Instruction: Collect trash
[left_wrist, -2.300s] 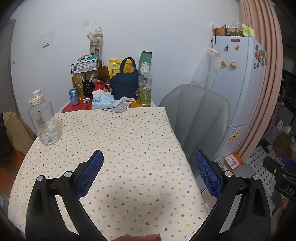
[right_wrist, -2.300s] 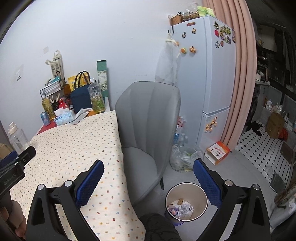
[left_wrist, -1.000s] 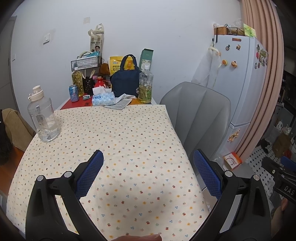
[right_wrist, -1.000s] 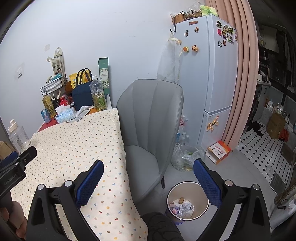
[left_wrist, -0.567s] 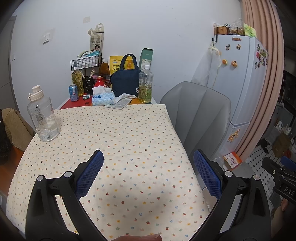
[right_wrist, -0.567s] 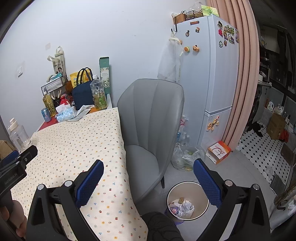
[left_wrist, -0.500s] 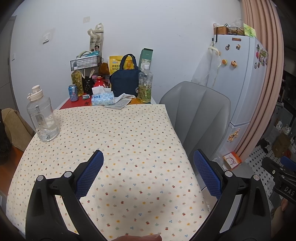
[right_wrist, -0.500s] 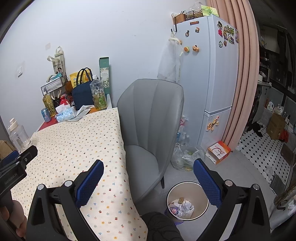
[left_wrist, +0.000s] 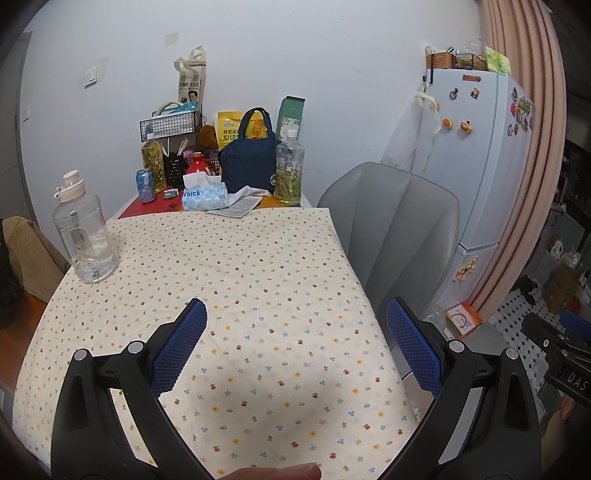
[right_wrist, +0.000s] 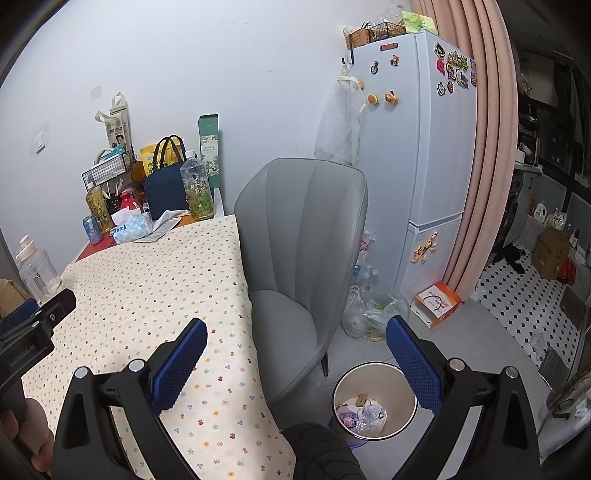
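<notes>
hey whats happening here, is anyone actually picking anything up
Not at this moment. A person holds a claw in each hand above the floral tablecloth, and both the left claw and the right claw are open and empty. The cloth in front of them is bare; the clutter sits at the far end by the wall. The trash bin on the floor beside the grey chair already has scraps in it.
</notes>
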